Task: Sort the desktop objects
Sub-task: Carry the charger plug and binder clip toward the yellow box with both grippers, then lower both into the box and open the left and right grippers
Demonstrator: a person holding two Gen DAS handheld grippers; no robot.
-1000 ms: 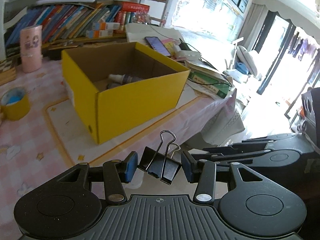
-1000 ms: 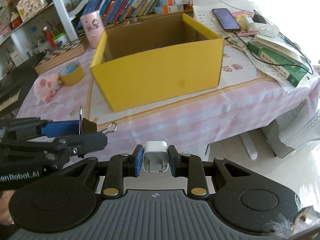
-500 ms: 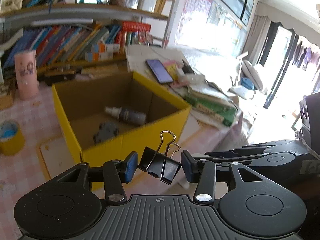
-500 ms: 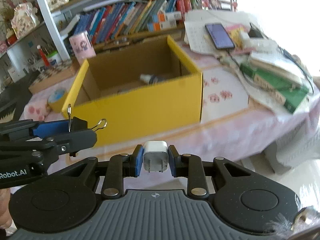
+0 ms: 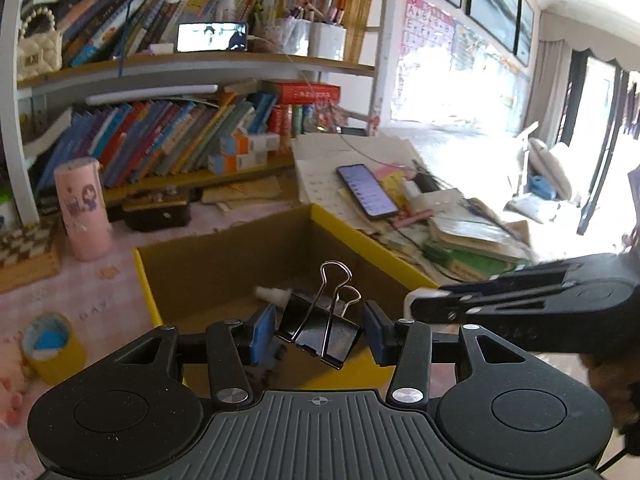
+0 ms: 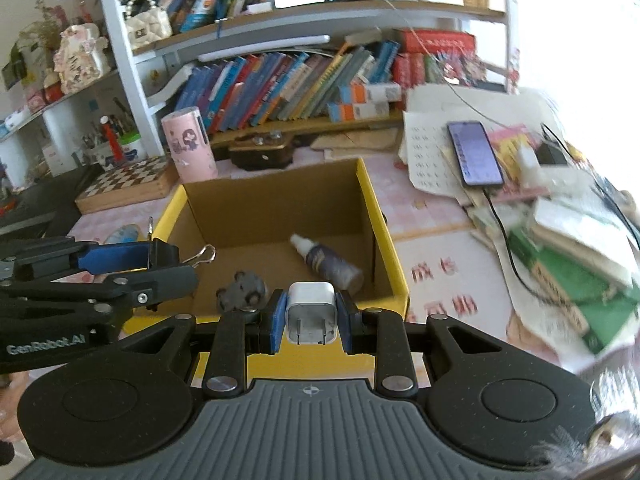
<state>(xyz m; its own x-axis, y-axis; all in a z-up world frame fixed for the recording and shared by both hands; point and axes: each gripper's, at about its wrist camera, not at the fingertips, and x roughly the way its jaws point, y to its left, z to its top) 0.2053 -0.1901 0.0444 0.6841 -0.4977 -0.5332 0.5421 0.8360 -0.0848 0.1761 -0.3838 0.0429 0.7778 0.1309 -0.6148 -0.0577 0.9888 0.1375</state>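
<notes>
My left gripper [image 5: 318, 330] is shut on a black binder clip [image 5: 320, 330] and holds it above the front edge of the open yellow cardboard box [image 5: 224, 256]. My right gripper [image 6: 311, 320] is shut on a white charger plug [image 6: 311, 314], also over the front wall of the box [image 6: 276, 208]. Inside the box lie a dark spray bottle [image 6: 326, 260] and a grey bear-shaped object [image 6: 242, 292]. The left gripper with the clip [image 6: 160, 256] shows at the left of the right wrist view. The right gripper [image 5: 520, 300] shows at the right of the left wrist view.
A yellow tape roll [image 5: 52, 344] and a pink cylinder [image 5: 82, 208] stand left of the box. A phone [image 6: 474, 152], papers and stacked books [image 6: 572, 264] lie to its right. A chessboard [image 6: 124, 184] and bookshelves [image 6: 288, 80] are behind.
Both grippers have moved up and forward, from in front of the box to over its front edge; the inside of the box has come into view. Both still hold their objects.
</notes>
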